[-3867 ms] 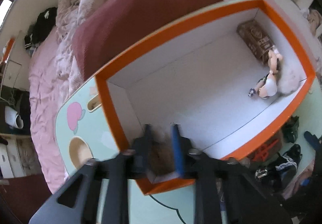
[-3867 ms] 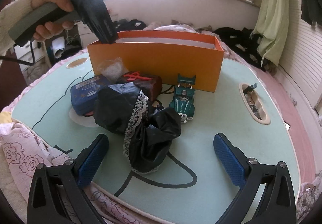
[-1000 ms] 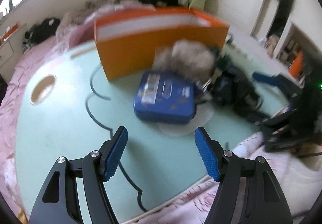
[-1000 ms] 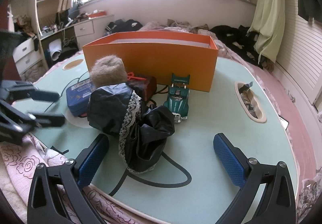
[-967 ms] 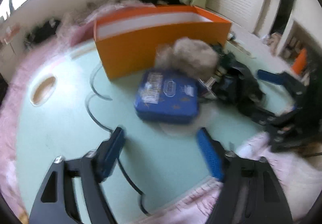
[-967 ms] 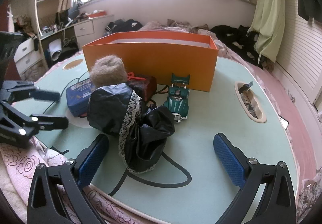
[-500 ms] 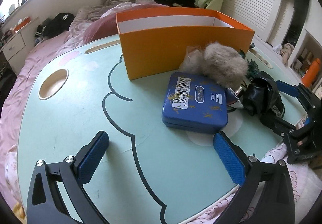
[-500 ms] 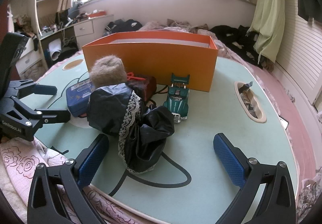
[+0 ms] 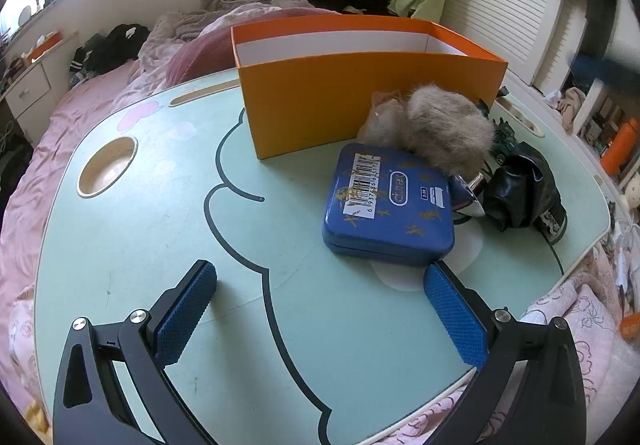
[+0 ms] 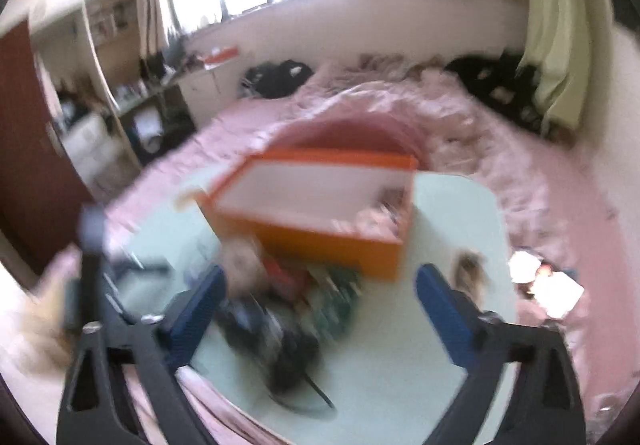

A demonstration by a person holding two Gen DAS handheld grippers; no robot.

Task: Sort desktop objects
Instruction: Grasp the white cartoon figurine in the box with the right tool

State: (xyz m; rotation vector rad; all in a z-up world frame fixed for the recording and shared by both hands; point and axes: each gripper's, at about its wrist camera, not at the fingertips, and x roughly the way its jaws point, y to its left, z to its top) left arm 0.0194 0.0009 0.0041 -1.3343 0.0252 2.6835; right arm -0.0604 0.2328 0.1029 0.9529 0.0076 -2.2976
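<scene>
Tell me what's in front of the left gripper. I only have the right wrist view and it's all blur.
Observer: A blue tin with a barcode sticker lies flat just ahead of the left gripper.
Operator: Is that gripper holding anything?
Observer: No, its jaws stand wide open with only bare table between them.
Operator: What's behind the tin?
Observer: A grey furry ball, between the tin and the orange box.

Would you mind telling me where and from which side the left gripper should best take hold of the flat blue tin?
Probably across the blue tin at its two side edges, coming down from its near, open edge. It lies flat; the fluffy ball crowds its far corner. The left gripper stands open just short of it.
</scene>
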